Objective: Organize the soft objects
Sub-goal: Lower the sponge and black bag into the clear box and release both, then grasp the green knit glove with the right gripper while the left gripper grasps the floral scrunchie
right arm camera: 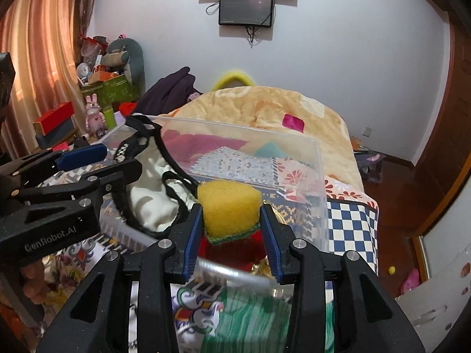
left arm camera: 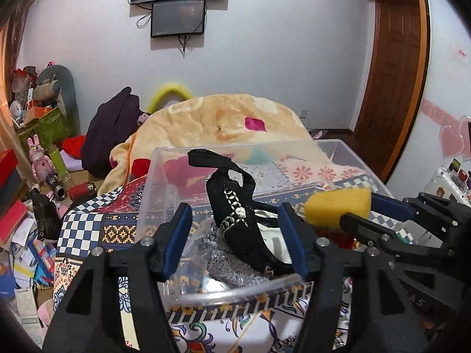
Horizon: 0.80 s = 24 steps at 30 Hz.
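One sponge (right arm camera: 229,210) sits clamped in the right claw (right arm camera: 231,229) above one bin (right arm camera: 319,176), left claw (left arm camera: 234,235) gaping at 9 o'clock.

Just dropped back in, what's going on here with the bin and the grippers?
The right gripper is shut on a yellow sponge, holding it over the near edge of the clear plastic bin on the bed. The left gripper is open and holds nothing, poised over the bin, where a black and white garment already lies, part of it draped over the rim.
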{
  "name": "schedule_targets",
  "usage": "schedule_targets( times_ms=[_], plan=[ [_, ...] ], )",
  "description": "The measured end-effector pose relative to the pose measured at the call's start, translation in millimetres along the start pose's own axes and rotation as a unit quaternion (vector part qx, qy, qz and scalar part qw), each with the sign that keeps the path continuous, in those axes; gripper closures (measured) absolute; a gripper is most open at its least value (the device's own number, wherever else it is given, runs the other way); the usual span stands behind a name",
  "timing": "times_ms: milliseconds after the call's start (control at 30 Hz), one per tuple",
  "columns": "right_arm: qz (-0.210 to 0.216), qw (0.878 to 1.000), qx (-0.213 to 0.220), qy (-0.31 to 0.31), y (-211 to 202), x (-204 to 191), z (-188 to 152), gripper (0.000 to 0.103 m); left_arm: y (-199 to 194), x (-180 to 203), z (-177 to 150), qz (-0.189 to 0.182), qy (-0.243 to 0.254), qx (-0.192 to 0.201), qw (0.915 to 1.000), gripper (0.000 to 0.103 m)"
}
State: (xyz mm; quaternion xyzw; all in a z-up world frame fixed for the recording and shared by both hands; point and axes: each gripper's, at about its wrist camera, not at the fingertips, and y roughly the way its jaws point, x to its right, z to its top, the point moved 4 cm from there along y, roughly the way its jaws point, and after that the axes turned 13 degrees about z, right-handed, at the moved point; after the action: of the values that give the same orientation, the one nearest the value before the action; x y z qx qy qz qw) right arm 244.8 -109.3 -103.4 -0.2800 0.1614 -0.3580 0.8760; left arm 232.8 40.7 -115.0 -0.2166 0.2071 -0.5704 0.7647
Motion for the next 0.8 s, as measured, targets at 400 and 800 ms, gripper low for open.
schedule_targets(
  times_ms=[400, 800],
  plan=[
    [0.004, 0.998, 0.062, -0.008, -60.1, -8.5, -2.3, 0.045, -51.2, -14.4, -1.1, -0.034, -0.002, 0.016, 0.9993, 0.011],
    [-0.007, 0.999, 0.043, 0.013, -61.8, -3.7, -38.3, 0.033, -65.6, -34.2, -48.5, -0.021, 0.033, -0.009, 0.9992, 0.006]
  ],
)
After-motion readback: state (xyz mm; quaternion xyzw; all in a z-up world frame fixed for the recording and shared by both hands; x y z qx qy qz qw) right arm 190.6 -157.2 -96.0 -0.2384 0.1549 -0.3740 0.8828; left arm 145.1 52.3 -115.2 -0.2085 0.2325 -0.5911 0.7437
